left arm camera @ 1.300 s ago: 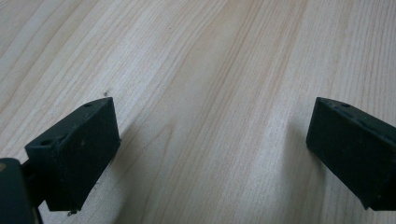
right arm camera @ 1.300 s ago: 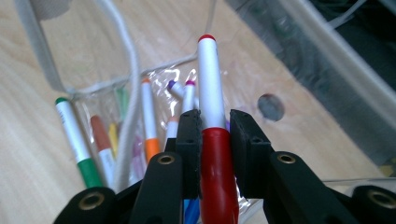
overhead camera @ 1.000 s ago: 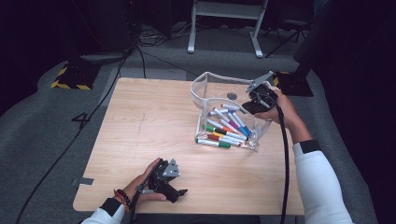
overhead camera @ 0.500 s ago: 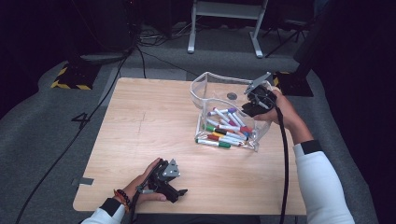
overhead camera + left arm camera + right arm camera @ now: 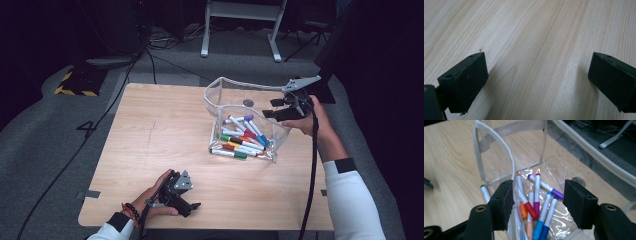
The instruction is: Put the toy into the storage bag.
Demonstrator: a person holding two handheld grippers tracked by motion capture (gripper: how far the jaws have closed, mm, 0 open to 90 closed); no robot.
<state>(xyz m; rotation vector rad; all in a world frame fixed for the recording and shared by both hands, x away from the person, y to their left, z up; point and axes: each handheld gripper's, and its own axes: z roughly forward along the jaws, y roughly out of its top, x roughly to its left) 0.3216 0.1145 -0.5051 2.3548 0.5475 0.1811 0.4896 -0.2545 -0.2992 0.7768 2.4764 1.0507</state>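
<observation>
Clear plastic pouch [image 5: 235, 100] full of markers [image 5: 242, 137] sits at two o'clock on the bench [image 5: 150, 130]; your right gripper [image 5: 280, 107], its jaws just opened wide and empty above it, should lift straight clear so the rim isn't snagged. Up close, the right gripper view shows the markers [image 5: 536, 202] between those jaws, while the left gripper view shows the left gripper [image 5: 536, 85] spread wide over bare wood, holding nothing.

Light wood-grain surface [image 5: 165, 130] on grey carpet floor [image 5: 45, 135], black cables [image 5: 75, 150] trailing across it, yellow-black hazard tape [image 5: 75, 85] at far left, white metal stand legs [image 5: 240, 25] behind, dark unlit room beyond.
</observation>
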